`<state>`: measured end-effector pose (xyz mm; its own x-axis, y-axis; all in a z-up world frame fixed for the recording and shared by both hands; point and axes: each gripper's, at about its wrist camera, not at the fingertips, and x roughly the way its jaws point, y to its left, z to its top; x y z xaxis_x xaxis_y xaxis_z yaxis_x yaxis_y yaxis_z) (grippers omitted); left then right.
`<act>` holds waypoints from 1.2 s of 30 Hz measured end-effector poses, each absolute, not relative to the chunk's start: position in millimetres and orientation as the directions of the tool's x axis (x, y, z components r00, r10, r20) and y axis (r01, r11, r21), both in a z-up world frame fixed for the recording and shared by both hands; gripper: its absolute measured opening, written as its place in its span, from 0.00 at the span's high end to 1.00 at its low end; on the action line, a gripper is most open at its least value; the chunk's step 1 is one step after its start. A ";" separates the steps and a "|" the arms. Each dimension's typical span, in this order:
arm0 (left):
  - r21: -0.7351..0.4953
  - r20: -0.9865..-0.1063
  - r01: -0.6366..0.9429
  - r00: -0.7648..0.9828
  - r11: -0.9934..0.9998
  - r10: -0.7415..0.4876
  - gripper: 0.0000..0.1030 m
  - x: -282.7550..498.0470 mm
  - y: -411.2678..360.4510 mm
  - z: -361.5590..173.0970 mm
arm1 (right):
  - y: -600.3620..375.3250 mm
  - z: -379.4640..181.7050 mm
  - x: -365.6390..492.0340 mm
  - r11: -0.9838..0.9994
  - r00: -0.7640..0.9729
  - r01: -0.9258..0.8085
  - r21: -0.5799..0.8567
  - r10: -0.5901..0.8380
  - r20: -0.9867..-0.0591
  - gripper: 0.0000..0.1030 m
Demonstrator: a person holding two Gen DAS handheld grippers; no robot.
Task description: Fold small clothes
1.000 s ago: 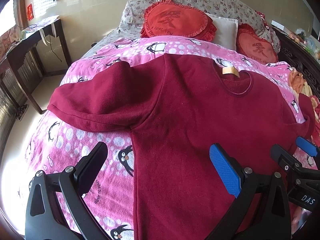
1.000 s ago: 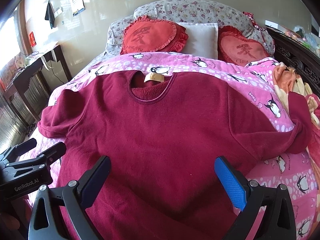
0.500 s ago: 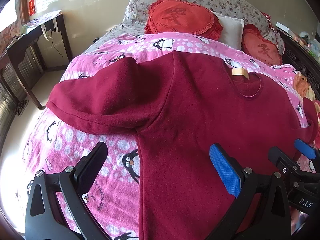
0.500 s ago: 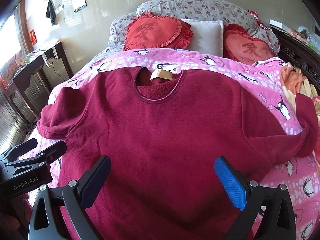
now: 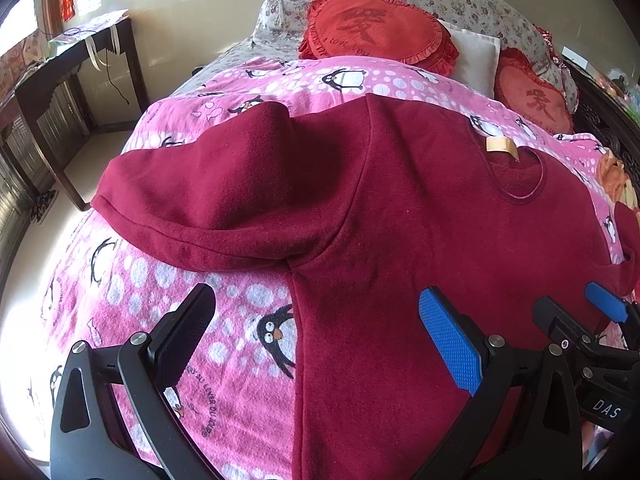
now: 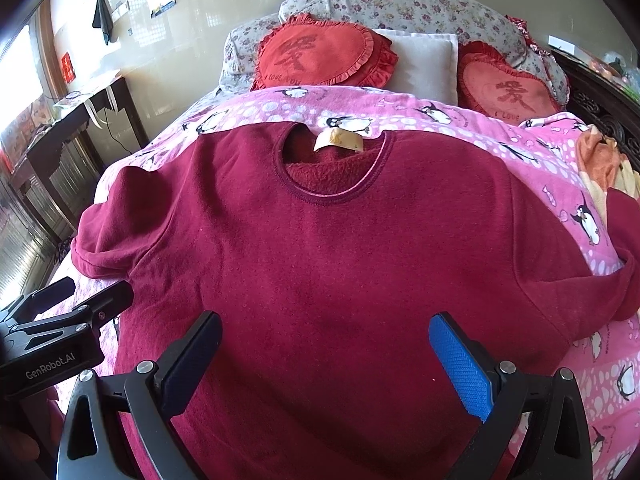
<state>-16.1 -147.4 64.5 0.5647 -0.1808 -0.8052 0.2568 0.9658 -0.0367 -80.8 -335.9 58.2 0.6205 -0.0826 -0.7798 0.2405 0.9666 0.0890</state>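
Plainly spread, the dark red sweatshirt [image 6: 332,264] lies flat and front-up on the pink penguin-print quilt [image 5: 248,344], its round collar [image 6: 332,196] with a tan label [image 6: 338,140] turned toward the head of the bed, where two red heart cushions [image 6: 320,54] lean against a white pillow [image 6: 424,60] and floral pillows [image 6: 400,8]. One sleeve [image 5: 200,200] stretches out toward the bed's left edge; the opposite sleeve [image 6: 624,264] runs toward the right edge, near an orange cloth [image 6: 600,156].

At the foot end, the right gripper [image 6: 326,364] hovers above the sweatshirt's lower body, jaws spread wide with nothing between them, pointing up the garment toward the collar. Its blue pad [image 6: 460,368] and dark pad [image 6: 192,360] both sit over red fabric.

The left gripper [image 5: 316,340] is likewise wide apart and holds nothing. It straddles the sweatshirt's left side seam just below the armpit: the dark finger [image 5: 182,344] is over bare quilt, the blue finger [image 5: 450,344] over the garment body. Both grippers sit side by side, each visible at the edge of the other's view, angled down at the bed. A dark wooden table [image 5: 76,80] stands by the wall beyond the bed's left edge.
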 end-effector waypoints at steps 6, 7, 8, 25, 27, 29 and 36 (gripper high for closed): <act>-0.096 -0.814 0.222 0.544 0.970 -0.205 0.01 1.8 -121.8 66.0 | -329.3 53.3 -72.8 0.971 0.611 0.222 0.093 -0.064 -0.789 0.00; -0.122 -0.815 0.205 0.538 0.971 -0.216 0.01 6.4 -113.6 66.6 | -328.4 53.2 -72.1 0.971 0.611 0.218 0.093 -0.062 -0.789 0.00; -0.149 -0.818 0.180 0.529 0.972 -0.223 0.01 13.0 -102.7 66.9 | -326.9 53.5 -70.8 0.973 0.613 0.213 0.093 -0.059 -0.788 0.00; -0.386 -0.847 -0.281 0.486 0.879 -0.216 0.20 125.7 62.7 20.1 | -314.5 48.6 -49.9 0.978 0.607 0.167 0.128 0.000 -0.794 0.00; -0.396 -0.834 -0.295 0.512 0.869 -0.207 0.22 134.2 68.4 21.9 | -316.0 46.1 -48.2 0.978 0.601 0.168 0.126 0.000 -0.799 0.00; -0.382 -0.829 -0.287 0.526 0.879 -0.189 0.29 142.5 68.0 25.5 | -318.4 44.2 -47.5 0.977 0.596 0.172 0.127 -0.001 -0.803 0.00; -0.383 -0.825 -0.248 0.524 0.890 -0.209 0.88 155.9 63.2 23.8 | -327.9 37.7 -45.1 0.970 0.589 0.193 0.145 0.004 -0.808 0.00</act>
